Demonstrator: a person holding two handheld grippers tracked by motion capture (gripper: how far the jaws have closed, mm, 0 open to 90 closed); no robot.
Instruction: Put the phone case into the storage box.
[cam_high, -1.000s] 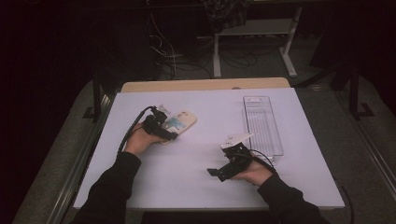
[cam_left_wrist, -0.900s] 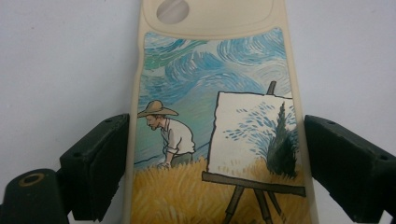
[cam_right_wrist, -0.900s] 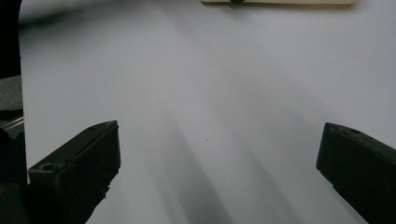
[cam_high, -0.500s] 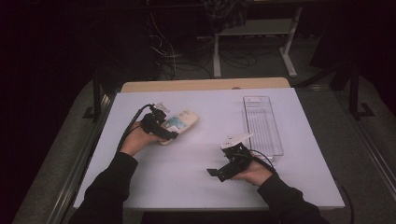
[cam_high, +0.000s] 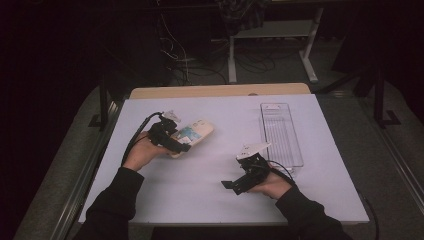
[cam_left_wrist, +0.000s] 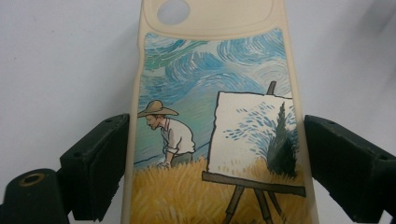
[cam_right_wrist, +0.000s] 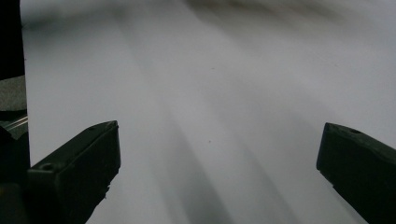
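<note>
Cream phone case (cam_left_wrist: 215, 116) clamped by its long edges between left gripper (cam_left_wrist: 215, 168) jaws, near table's (cam_high: 210, 200) left edge; right gripper (cam_right_wrist: 219, 172) jaws apart.

Surface (cam_high: 210, 180): white sheet over a wooden top, a tan strip showing along the far edge. Clear plastic tray (cam_high: 281, 131): long, ribbed, lying lengthwise on the surface's right half. Beyond the surface: dark floor with tangled cables (cam_high: 195, 65) and a pale metal stand (cam_high: 272, 37) with splayed legs.
</note>
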